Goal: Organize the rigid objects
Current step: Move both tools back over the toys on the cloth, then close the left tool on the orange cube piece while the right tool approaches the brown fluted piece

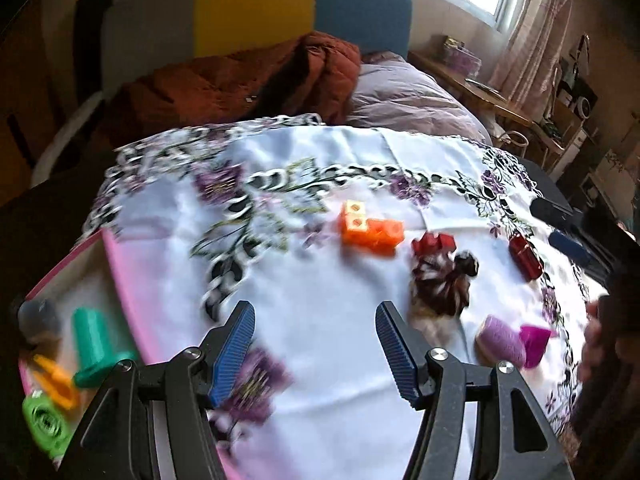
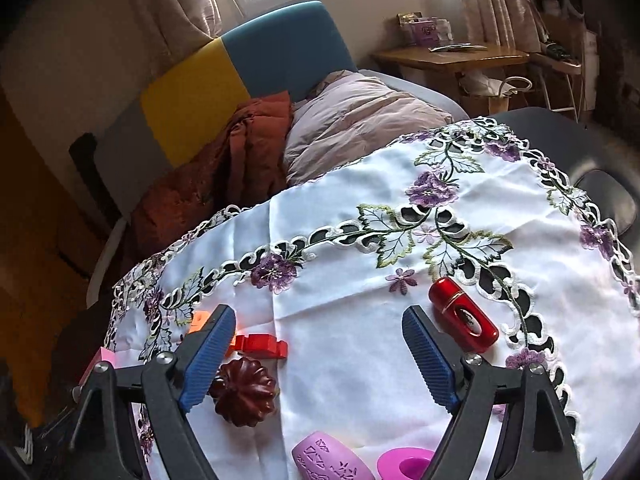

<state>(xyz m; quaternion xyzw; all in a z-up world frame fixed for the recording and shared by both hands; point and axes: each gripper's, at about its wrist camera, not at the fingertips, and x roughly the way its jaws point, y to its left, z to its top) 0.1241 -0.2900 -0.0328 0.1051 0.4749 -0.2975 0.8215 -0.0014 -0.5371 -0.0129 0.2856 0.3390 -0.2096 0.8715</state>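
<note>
We count on the cloth (image 2: 344, 360) one orange block piece (image 1: 370, 229), one red block piece (image 2: 262, 345), one dark fluted mould (image 2: 243, 397), one red capsule (image 2: 463, 317), one lilac cylinder (image 2: 330, 460) and one magenta cup (image 2: 406, 465). In the pink box (image 1: 120, 280) we count four things: one teal tube (image 1: 94, 347), one green ring (image 1: 44, 424), one orange piece (image 1: 56, 384), one grey thing (image 1: 38, 318).

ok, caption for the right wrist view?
Open right gripper above embroidered tablecloth, beside brown fluted mould and red case.

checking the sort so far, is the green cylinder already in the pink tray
Yes, the green cylinder stands inside the pink tray at the cloth's left edge.
</note>
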